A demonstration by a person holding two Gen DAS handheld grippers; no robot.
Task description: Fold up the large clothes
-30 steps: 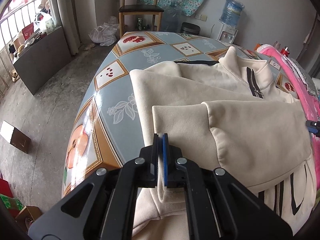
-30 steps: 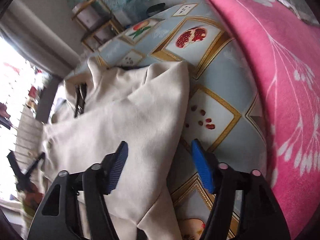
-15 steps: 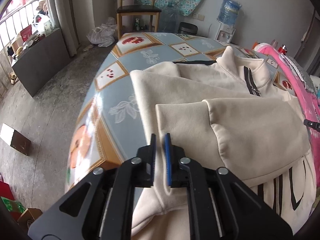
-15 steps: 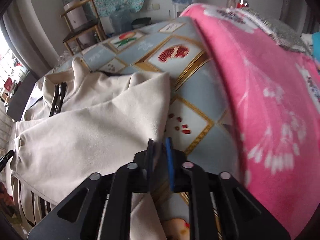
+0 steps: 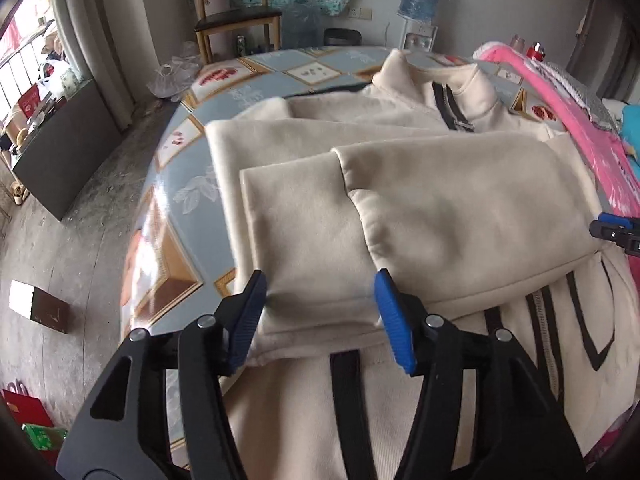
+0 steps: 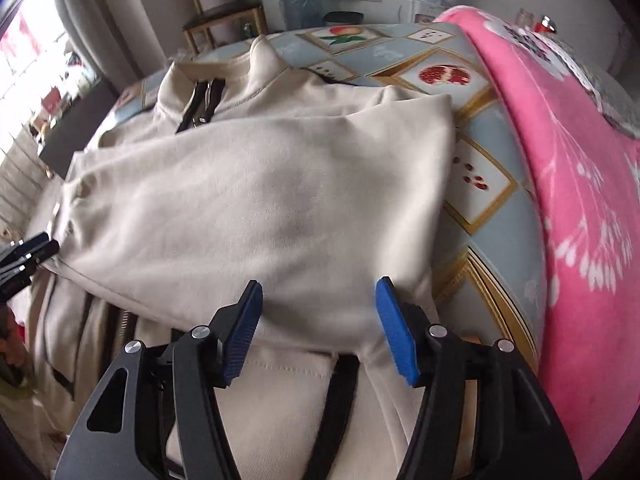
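Note:
A cream zip-up sweatshirt [image 5: 420,208] with black stripes lies on the patterned table [image 5: 188,208], both sleeves folded across its chest. In the left wrist view my left gripper [image 5: 320,300] hovers over the left sleeve's cuff [image 5: 304,240], jaws opening, pads clear of the cloth. The right wrist view shows the same sweatshirt [image 6: 248,208] with my right gripper [image 6: 318,306] over the folded right sleeve's near edge, jaws opening, nothing pinched. The right gripper's tip [image 5: 618,232] shows at the left view's right edge. The left gripper's tip [image 6: 28,254] shows at the right view's left edge.
A pink flowered blanket [image 6: 580,184] covers the table's right side. Beyond the table stand a wooden chair [image 5: 236,20], a water dispenser [image 5: 418,0] and a dark bin [image 5: 342,36]. On the concrete floor at left lie a small box [image 5: 40,306] and a dark cabinet [image 5: 60,156].
Both grippers went from shut or nearly shut to open and let go of the sleeves. Both drew back toward the sweatshirt's hem, so more of its striped front shows.

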